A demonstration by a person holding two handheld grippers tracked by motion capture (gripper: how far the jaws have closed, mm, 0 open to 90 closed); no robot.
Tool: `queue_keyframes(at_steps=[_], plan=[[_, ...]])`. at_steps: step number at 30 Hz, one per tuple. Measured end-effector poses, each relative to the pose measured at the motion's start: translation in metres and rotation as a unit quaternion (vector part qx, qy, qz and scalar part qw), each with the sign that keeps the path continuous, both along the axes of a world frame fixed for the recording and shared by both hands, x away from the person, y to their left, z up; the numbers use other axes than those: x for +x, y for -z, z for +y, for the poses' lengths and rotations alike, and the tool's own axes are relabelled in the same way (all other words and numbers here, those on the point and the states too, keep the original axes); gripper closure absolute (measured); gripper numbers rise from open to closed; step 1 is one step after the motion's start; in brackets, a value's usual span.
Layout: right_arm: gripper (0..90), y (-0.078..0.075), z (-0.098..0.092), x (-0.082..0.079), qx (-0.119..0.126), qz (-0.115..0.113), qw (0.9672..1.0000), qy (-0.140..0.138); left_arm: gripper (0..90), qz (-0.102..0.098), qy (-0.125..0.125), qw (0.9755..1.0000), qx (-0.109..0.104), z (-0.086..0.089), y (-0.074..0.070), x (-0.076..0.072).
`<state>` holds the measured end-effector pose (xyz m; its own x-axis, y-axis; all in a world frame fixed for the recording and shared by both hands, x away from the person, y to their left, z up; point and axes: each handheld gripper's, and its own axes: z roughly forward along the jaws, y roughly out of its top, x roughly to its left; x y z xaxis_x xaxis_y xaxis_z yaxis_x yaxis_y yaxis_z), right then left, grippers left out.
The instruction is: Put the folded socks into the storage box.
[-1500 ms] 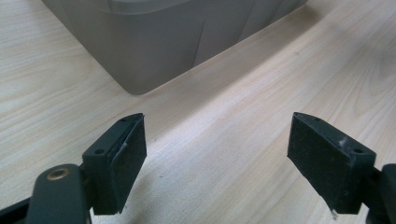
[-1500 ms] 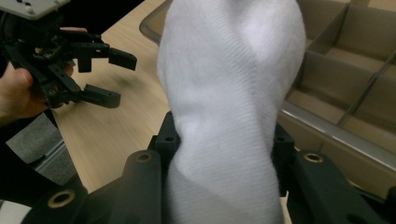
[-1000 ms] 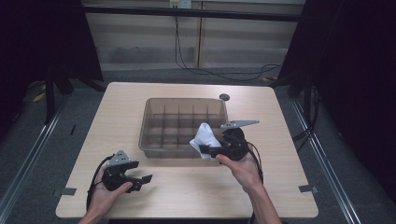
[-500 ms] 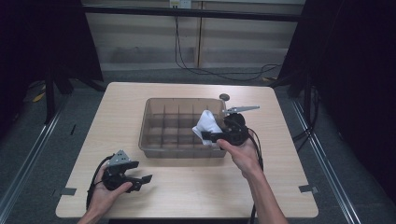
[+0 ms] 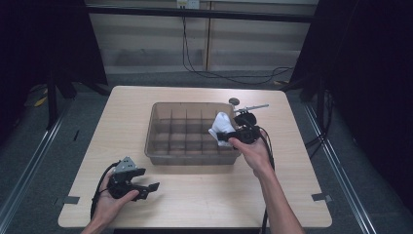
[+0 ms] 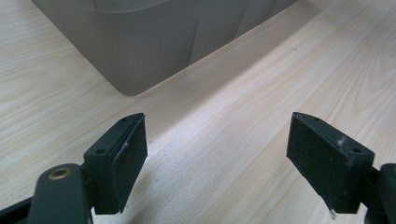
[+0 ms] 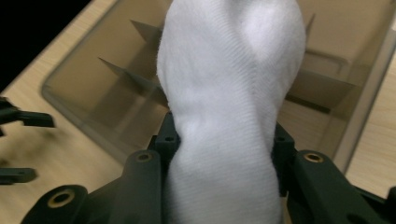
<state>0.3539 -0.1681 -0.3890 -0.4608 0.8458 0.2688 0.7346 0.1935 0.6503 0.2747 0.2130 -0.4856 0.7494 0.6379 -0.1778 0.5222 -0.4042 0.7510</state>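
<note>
Fingers of the right gripper (image 5: pixel 233 135) are clamped on a rolled white sock (image 5: pixel 221 127), which bulges out between the jaws in the right gripper view (image 7: pixel 229 107). The sock hangs over the right end of a translucent grey divided bin (image 5: pixel 160 122) that sits mid-table, above its rightmost compartments; whether it touches the dividers cannot be told. The left gripper (image 5: pixel 146 187) rests on the wooden table (image 5: pixel 204 195) near its left front corner, well apart from the bin, its jaws spread wide with nothing between them (image 6: pixel 217 158).
</note>
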Motion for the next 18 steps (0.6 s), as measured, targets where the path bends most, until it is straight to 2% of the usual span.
queue_keyframes(at_steps=[3,7,12,14,16,18], plan=[[59.4,0.007,0.001,0.006,-0.026,0.014,0.9995,0.009,20.1,0.001,0.002,1.0000,0.001,0.000,0.000,0.000],[59.4,0.017,0.001,0.011,-0.043,0.033,0.9983,0.019,20.2,0.001,0.002,1.0000,0.001,0.000,0.000,0.000],[59.3,0.027,0.001,0.011,-0.060,0.049,0.9967,0.024,20.4,0.000,0.004,1.0000,0.001,-0.001,0.000,-0.001],[59.2,0.034,0.000,0.012,-0.059,0.059,0.9962,0.025,20.4,0.000,0.004,1.0000,0.001,-0.001,0.000,-0.001],[59.2,0.040,0.000,0.012,-0.074,0.068,0.9945,0.032,20.4,0.001,0.003,1.0000,0.001,-0.001,0.001,0.000],[59.2,0.043,-0.001,0.014,-0.072,0.070,0.9944,0.032,20.5,0.002,0.003,1.0000,0.004,-0.001,0.001,0.000]])
